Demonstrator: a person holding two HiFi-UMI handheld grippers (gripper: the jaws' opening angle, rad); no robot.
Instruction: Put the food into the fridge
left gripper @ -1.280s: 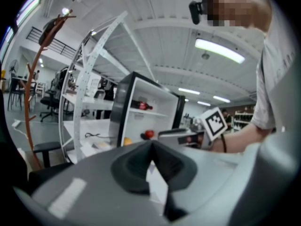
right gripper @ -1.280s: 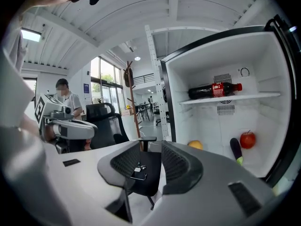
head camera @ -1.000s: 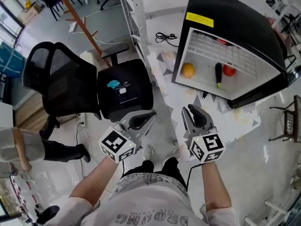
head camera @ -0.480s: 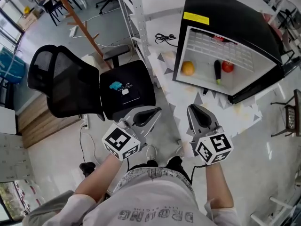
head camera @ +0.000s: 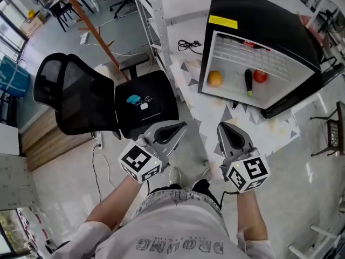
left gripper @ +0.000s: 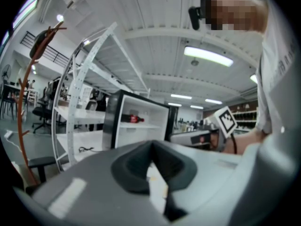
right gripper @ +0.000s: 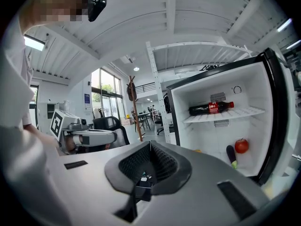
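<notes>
While you hold both tools out toward the open black fridge (head camera: 259,15) with its white lining, neither has any food in it. Your left gripper (head camera: 181,127) has its grey jaws drawn together, dark pads meeting at the tip and nothing between them. Your right gripper (head camera: 222,125) has just finished closing; its jaws are pressed together too, and the space between the ribbed pads is bare.

The food is already inside the cabinet, well apart from both sets of fingers. A round orange fruit (head camera: 215,79) sits on the fridge floor at the left. A dark purple aubergine (head camera: 248,83) lies further right, lengthwise toward the opening. A round red fruit (head camera: 260,76) rests just beside the aubergine, on its right. On the wire shelf above them a dark cola bottle with a red label (right gripper: 211,108) lies on its side.

From the head view the fridge opening is ahead and to the right of your right gripper's tip, with pale floor between. To your left stands a black mesh office chair (head camera: 81,99), and a small teal object (head camera: 132,97) lies on its seat, just ahead of your left gripper.
</notes>
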